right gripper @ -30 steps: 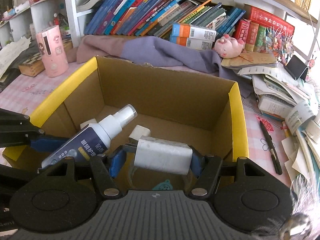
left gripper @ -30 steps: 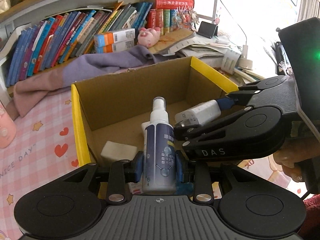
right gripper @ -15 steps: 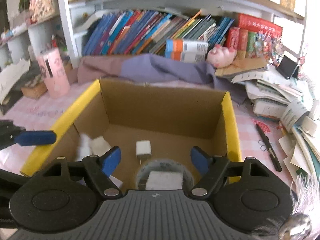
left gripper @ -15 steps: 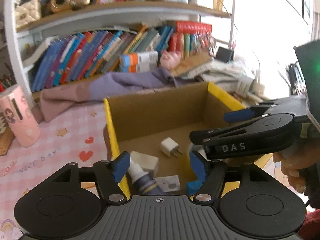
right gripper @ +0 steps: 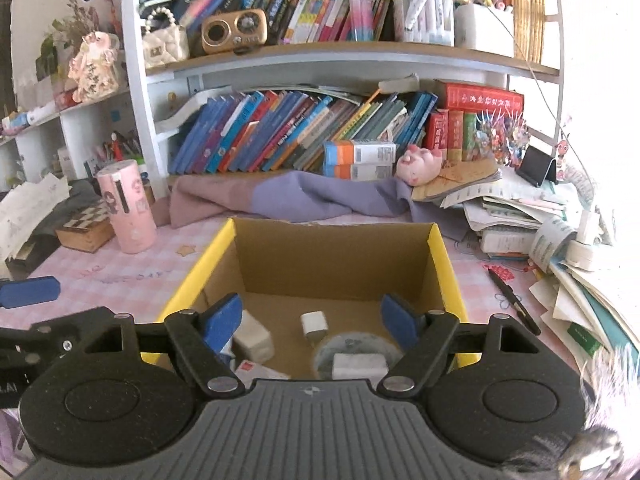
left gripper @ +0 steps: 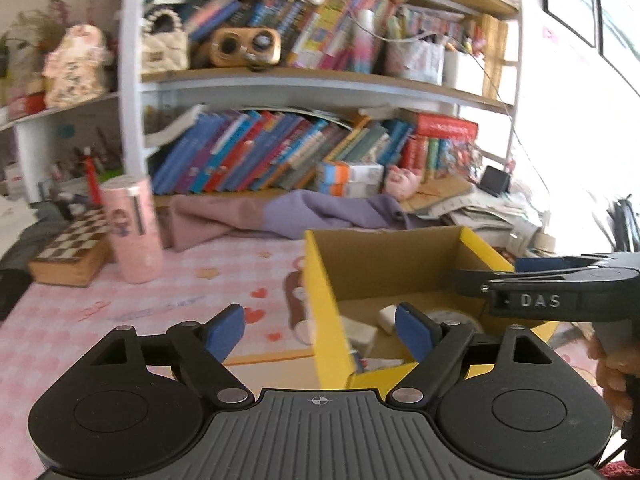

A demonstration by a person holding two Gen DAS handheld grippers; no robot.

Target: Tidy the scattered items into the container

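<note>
An open cardboard box with yellow rims [right gripper: 439, 248] [left gripper: 316, 280] stands on the pink tablecloth. Inside lie a white plug adapter [right gripper: 314, 323] [left gripper: 387, 314], a white block [right gripper: 253, 339] [left gripper: 360, 332], a round tape roll [right gripper: 356, 346] with a white charger [right gripper: 360, 365] on it, and a small white-and-red box [right gripper: 256, 370]. My right gripper [right gripper: 314, 320] is open and empty above the box's near edge. My left gripper [left gripper: 320, 328] is open and empty over the box's left wall. The spray bottle is hidden.
A pink cylinder [right gripper: 127, 207] and a chessboard box [right gripper: 84, 224] stand at left. A purple cloth [right gripper: 304, 198] lies behind the box, below the bookshelf. Papers [right gripper: 532, 216] pile up at right, with a black pen [right gripper: 514, 302] beside the box.
Both grippers opened, dropping the spray bottle and the white charger into the box, then lifted and drew back. The left gripper shifted left.
</note>
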